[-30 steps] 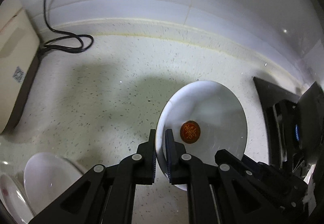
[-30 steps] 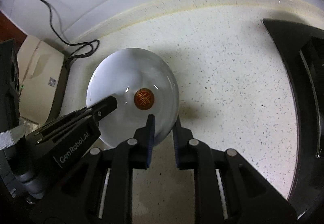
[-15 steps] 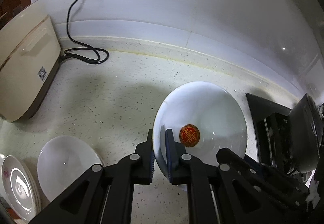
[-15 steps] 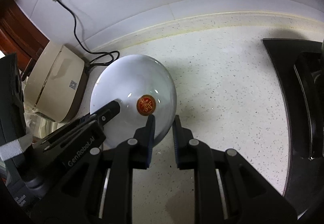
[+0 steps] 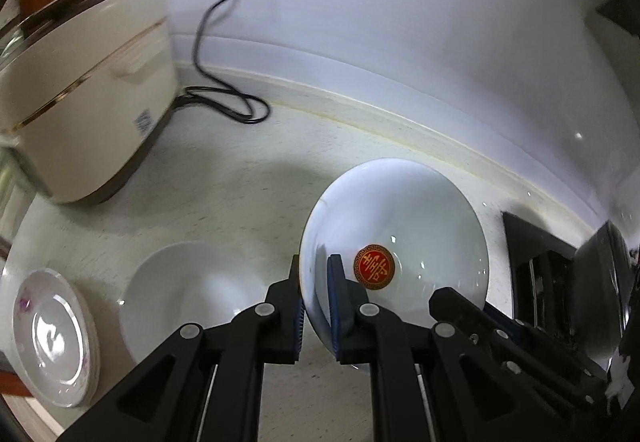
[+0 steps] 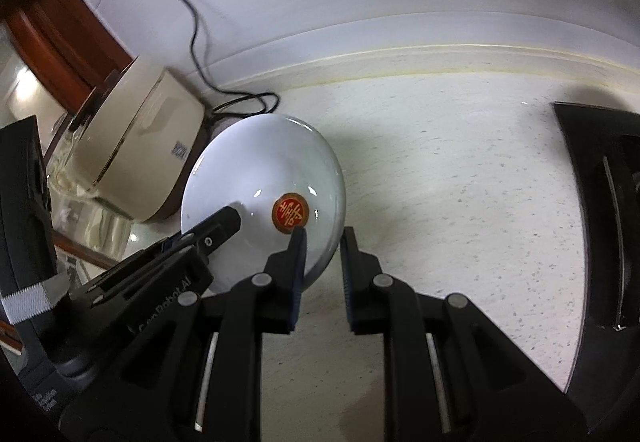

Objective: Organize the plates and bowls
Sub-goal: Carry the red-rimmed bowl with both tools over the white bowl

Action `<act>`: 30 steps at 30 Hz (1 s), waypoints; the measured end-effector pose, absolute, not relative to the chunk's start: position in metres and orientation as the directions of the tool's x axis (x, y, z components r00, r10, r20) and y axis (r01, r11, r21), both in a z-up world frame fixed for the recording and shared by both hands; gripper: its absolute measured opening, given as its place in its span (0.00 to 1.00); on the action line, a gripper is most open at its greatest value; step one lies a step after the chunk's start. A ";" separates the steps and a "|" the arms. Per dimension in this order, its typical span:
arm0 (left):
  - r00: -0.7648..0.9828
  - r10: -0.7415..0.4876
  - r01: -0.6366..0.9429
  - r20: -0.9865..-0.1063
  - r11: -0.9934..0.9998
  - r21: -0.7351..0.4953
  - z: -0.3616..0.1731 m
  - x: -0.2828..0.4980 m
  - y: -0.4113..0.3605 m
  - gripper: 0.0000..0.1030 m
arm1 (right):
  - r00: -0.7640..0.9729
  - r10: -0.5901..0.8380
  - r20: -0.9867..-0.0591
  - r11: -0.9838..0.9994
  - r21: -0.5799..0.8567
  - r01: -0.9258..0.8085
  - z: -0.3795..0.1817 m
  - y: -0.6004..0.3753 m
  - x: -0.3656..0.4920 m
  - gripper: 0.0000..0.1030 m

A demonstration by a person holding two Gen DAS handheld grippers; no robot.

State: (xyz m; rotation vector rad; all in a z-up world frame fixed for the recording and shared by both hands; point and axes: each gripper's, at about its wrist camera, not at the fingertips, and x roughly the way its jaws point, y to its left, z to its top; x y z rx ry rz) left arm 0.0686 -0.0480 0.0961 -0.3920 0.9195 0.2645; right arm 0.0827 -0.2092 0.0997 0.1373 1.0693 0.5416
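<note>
Bowl (image 5: 400, 234) near rim hidden behind both tongs (image 5: 316, 290) (image 6: 322, 254).

White bowl (image 5: 404, 226) (red-gold emblem inside) held aloft, tilted; plain bowl (image 5: 188, 294), floral plate (image 5: 52, 334) on counter.

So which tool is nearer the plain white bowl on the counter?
Left. The left tool, shut on the emblem bowl, sits just right of the plain white bowl. The right tool grips the emblem bowl's far side, farther away.
</note>
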 end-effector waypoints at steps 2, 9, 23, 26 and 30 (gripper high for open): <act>0.590 0.065 -0.406 -0.805 0.885 -0.227 0.099 0.059 -0.040 0.09 | 0.363 0.492 -0.792 0.854 0.358 -0.377 0.103 -0.201 0.078 0.19; 0.579 0.080 -0.483 -0.811 0.835 -0.263 0.097 0.026 -0.008 0.10 | 0.316 0.533 -0.785 0.813 0.372 -0.447 0.109 -0.168 0.059 0.20; 0.530 0.088 -0.564 -0.843 0.779 -0.273 0.077 -0.006 0.034 0.13 | 0.240 0.533 -0.811 0.777 0.357 -0.518 0.100 -0.120 0.041 0.20; 0.517 0.083 -0.567 -0.852 0.779 -0.268 0.072 -0.008 0.036 0.15 | 0.238 0.527 -0.816 0.777 0.349 -0.525 0.098 -0.116 0.040 0.20; 0.495 0.076 -0.572 -0.866 0.779 -0.259 0.063 -0.010 0.037 0.15 | 0.222 0.510 -0.831 0.781 0.340 -0.524 0.090 -0.112 0.039 0.20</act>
